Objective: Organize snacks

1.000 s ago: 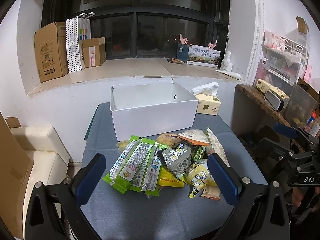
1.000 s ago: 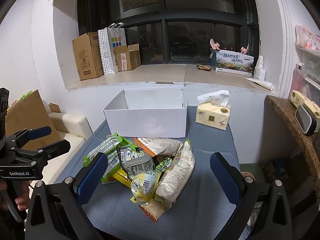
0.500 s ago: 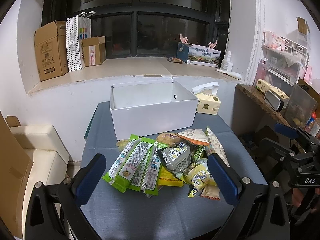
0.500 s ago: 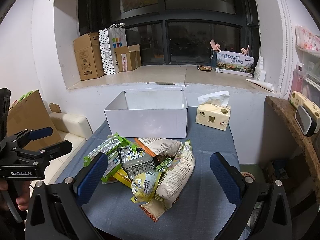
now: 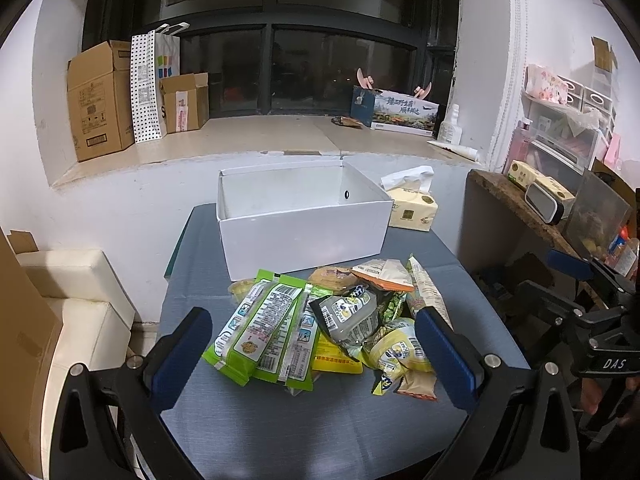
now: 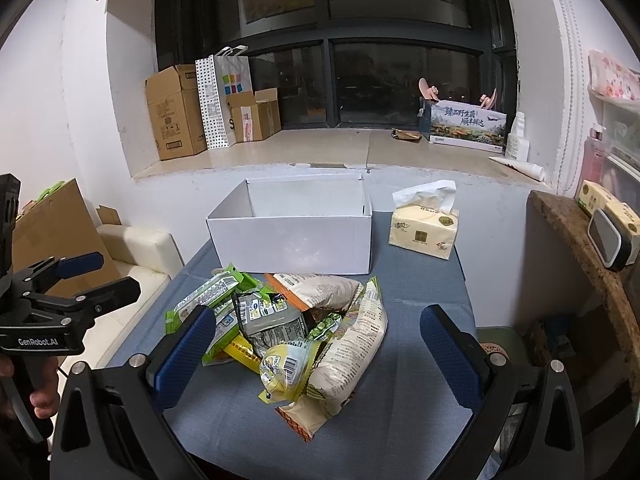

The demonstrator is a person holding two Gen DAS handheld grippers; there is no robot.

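A pile of snack packets lies on the blue-grey table [image 5: 280, 420]: green packets [image 5: 264, 328], a grey packet [image 5: 348, 318], a yellow packet [image 5: 400, 348] and a long beige bag [image 6: 352, 344]. An empty white box [image 5: 304, 232] stands open behind the pile; it also shows in the right wrist view [image 6: 296, 240]. My left gripper [image 5: 316, 356] is open, empty and held above the table's near edge, before the pile. My right gripper [image 6: 316, 354] is open and empty, also short of the pile. Each gripper shows in the other's view, left gripper [image 6: 84, 280] and right gripper [image 5: 580, 288].
A tissue pack [image 6: 424, 228] stands right of the box. A white sofa [image 5: 68, 292] is left of the table and a wooden shelf [image 6: 576, 240] with small items is on the right. Cardboard boxes [image 5: 100, 100] sit on the window ledge.
Both grippers have barely shifted. The snacks and the box have not moved.
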